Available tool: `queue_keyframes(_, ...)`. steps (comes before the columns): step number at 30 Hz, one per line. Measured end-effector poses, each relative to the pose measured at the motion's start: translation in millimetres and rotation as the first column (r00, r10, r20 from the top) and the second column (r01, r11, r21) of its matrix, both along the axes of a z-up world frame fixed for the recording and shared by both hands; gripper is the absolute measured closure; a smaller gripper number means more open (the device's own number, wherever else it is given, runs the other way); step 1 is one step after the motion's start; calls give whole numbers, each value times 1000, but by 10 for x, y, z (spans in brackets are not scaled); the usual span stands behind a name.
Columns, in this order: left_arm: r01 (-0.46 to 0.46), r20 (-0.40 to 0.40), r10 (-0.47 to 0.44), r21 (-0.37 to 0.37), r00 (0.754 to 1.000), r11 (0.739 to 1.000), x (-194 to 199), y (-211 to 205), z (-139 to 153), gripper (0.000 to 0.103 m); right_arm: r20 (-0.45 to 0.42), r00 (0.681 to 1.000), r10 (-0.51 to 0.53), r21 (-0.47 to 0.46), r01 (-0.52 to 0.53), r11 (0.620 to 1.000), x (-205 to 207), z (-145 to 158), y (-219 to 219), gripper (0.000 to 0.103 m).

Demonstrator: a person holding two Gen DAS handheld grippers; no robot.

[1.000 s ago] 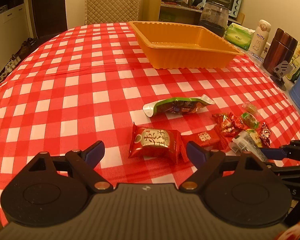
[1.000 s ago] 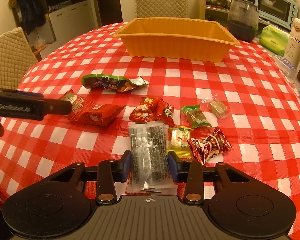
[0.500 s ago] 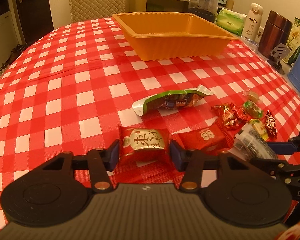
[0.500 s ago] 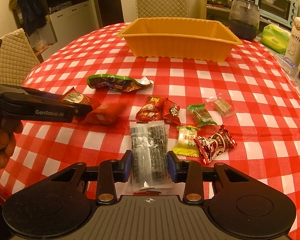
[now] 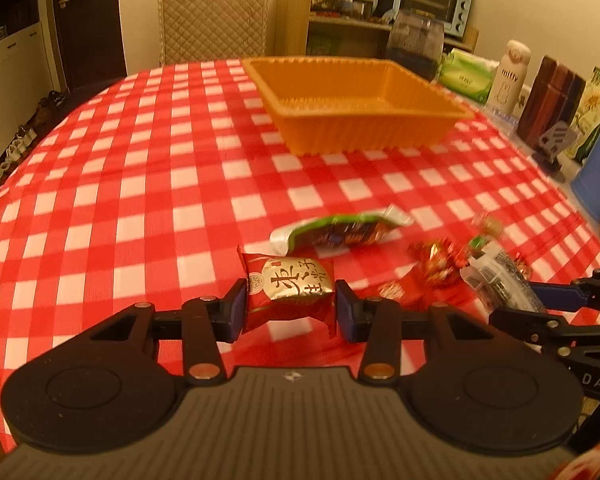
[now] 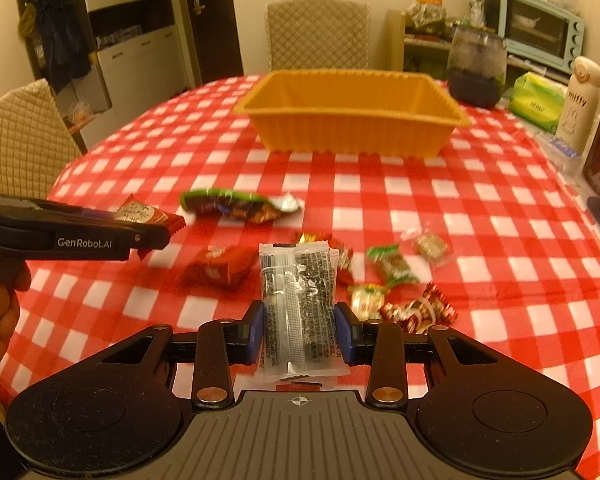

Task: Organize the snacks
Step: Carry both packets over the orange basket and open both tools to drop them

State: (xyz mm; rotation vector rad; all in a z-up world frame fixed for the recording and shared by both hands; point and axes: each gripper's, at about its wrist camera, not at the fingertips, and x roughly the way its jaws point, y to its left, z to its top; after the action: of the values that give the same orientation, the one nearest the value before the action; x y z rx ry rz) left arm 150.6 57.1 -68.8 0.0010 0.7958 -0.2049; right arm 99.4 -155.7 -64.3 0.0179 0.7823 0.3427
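My left gripper (image 5: 290, 308) is shut on a red and gold snack packet (image 5: 290, 290) and holds it above the checked tablecloth; it shows at the left of the right wrist view (image 6: 148, 216). My right gripper (image 6: 299, 328) is shut on a clear packet of dark seaweed (image 6: 299, 300), also lifted; this packet shows at the right of the left wrist view (image 5: 500, 280). An empty orange tray (image 5: 364, 128) stands at the far side of the table (image 6: 352, 128). A green wrapped snack (image 6: 236, 206), a red packet (image 6: 216, 268) and several small candies (image 6: 396, 268) lie on the cloth.
A dark glass jar (image 6: 476, 68), a green tissue pack (image 6: 538, 100), a white bottle (image 6: 582, 100) and brown containers (image 5: 552, 100) line the table's right edge. Quilted chairs stand behind (image 6: 318, 34) and at the left (image 6: 20, 140).
My left gripper closed on the red and gold packet and lifted it off the cloth. My right gripper, still shut on the seaweed packet, rose with it.
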Motion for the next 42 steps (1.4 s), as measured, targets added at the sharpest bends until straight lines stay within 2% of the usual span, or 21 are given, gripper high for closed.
queue_keyframes(10,2,58,1,-51,998,999,275,-268,319,62,73,994,-81,21,79,997,364,332,-233,65)
queue_keyframes(19,13,123,-2,-87,992,996,852,-431,536,62,156,977,-143,48,137,989,1139,670,-403,65)
queue_keyframes(31,-1,141,15,-101,990,995,1676,-506,533,62,157,968,-197,96,184,978,2051,633,-412,65)
queue_keyframes(39,-4,136,20,-118,991,993,1992,-510,448,61,113,971,-211,120,197,973,2476,472,-383,65)
queue_keyframes(42,3,120,15,-147,993,989,2080,-510,387,59,90,972,-218,131,206,970,2548,402,-394,65)
